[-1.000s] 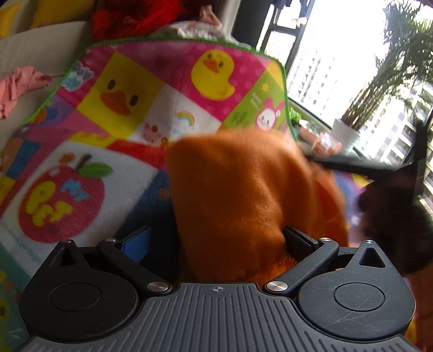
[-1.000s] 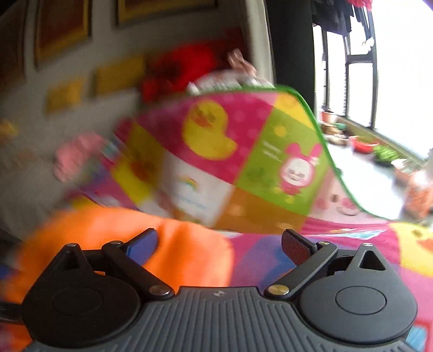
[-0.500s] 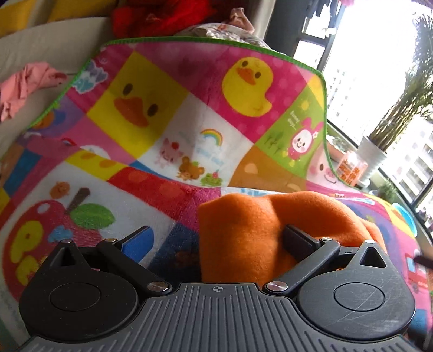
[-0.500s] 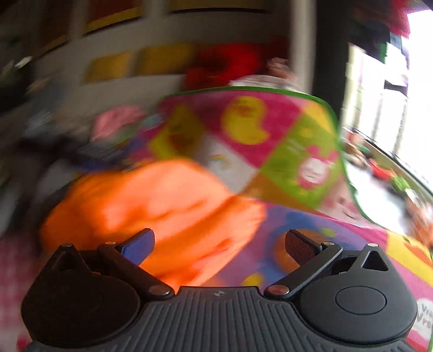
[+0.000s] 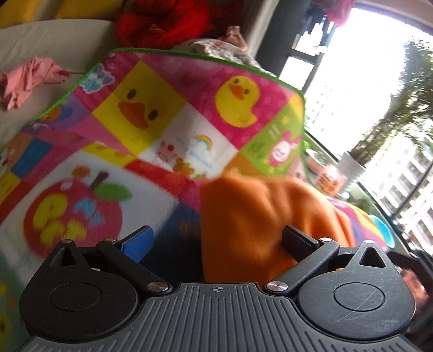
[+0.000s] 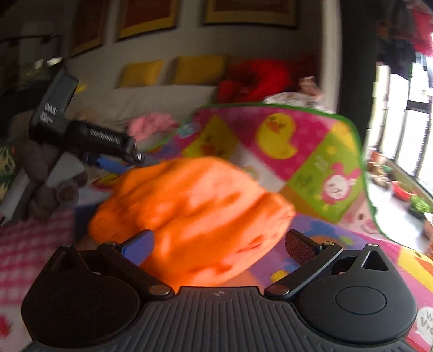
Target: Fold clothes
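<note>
An orange fleece garment (image 6: 194,211) lies bunched on a colourful cartoon play mat (image 6: 319,151). In the left wrist view the garment (image 5: 259,222) fills the right half of the gap of my left gripper (image 5: 215,241), whose jaws stand wide open. The left gripper also shows in the right wrist view (image 6: 108,151), at the garment's far left edge. My right gripper (image 6: 219,243) is open, with the garment's near edge between its fingers.
The mat (image 5: 151,113) drapes over a cream sofa (image 5: 54,38). A pink garment (image 5: 27,78), red clothes (image 5: 165,21) and yellow cushions (image 6: 197,67) lie at the back. A brown soft toy (image 6: 46,186) sits left. Windows and potted plants (image 5: 351,165) are on the right.
The right gripper has swung left and closed in on the orange garment, which now sits between its fingers. The left gripper has shifted slightly; the garment stays against its right finger.
</note>
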### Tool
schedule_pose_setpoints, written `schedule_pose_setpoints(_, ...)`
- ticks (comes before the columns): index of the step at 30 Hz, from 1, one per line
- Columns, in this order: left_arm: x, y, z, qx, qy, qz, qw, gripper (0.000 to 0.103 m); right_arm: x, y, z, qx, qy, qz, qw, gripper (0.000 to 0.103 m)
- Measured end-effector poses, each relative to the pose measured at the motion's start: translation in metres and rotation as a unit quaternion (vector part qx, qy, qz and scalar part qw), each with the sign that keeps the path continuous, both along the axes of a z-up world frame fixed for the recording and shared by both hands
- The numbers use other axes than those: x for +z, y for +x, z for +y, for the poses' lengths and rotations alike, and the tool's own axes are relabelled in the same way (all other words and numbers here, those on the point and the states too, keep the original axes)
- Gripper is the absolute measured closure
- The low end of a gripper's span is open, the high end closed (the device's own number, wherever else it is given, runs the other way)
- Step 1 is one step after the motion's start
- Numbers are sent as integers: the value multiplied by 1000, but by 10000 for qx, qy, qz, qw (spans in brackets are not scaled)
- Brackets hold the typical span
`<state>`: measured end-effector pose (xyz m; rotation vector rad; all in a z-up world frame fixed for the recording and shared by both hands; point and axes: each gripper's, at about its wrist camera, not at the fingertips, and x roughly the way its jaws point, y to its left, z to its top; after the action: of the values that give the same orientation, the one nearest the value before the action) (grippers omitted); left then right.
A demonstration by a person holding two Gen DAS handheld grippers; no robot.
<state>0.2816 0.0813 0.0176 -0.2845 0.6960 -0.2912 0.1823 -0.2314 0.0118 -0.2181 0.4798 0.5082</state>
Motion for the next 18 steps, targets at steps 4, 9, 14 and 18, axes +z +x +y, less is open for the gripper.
schedule_pose_setpoints(4, -7, -29, 7, -351, -164, 138, 9992, 0, -22, 1, 19, 165, -438, 213, 9987, 0)
schedule_pose_setpoints(9, -21, -35, 2, -589, -56, 255, 9979, 0, -42, 20, 35, -209, -853, 68, 9961, 0)
schedule_pose_setpoints(14, -27, -24, -11, -481, 184, 212, 9984, 0, -45, 49, 30, -743, -955, -49, 9926, 0)
schedule_pose_setpoints(18, -33, -15, -21, -394, 377, 177, 9984, 0, -34, 49, 17, -715, -528, 26, 9960, 1)
